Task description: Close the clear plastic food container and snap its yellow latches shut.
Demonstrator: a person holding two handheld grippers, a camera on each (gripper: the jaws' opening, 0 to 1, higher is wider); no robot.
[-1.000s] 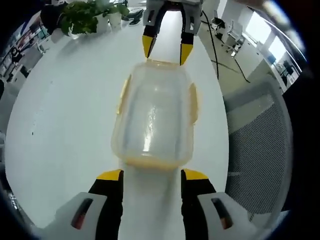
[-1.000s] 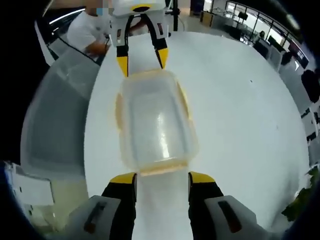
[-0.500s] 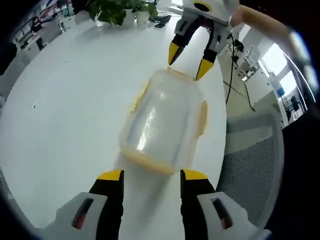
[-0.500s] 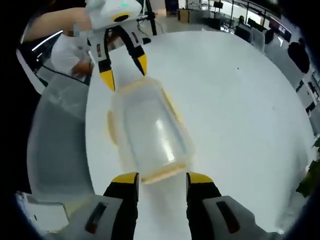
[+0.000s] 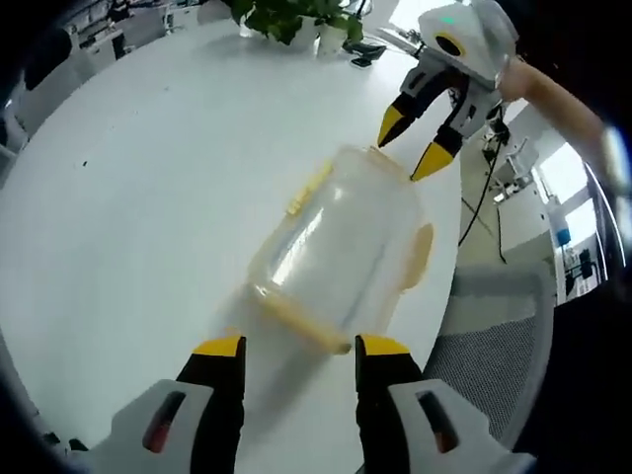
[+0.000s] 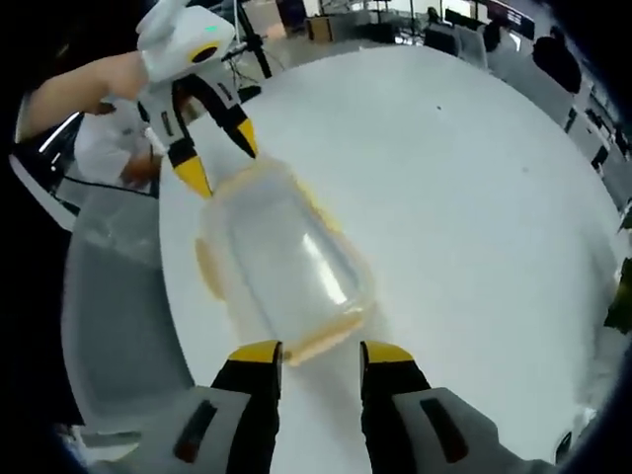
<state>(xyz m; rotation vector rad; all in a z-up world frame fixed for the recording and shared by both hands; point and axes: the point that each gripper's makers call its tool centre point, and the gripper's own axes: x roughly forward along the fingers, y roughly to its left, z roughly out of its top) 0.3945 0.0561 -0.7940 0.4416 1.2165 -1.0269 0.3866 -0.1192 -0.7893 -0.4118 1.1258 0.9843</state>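
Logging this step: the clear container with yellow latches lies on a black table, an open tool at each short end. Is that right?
Not quite: the table is white, as the left gripper view shows. The rest holds: the clear container lies on it, with the left tool and right tool open at its short ends.

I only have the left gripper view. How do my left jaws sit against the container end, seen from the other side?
Observer: In the right gripper view, the left gripper is open, with one yellow tip on each side of the container's far end. I cannot tell whether they touch it.
Operator: Is anyone behind that gripper?
Observer: Yes. A person in a white top is beyond the table edge, just behind it.
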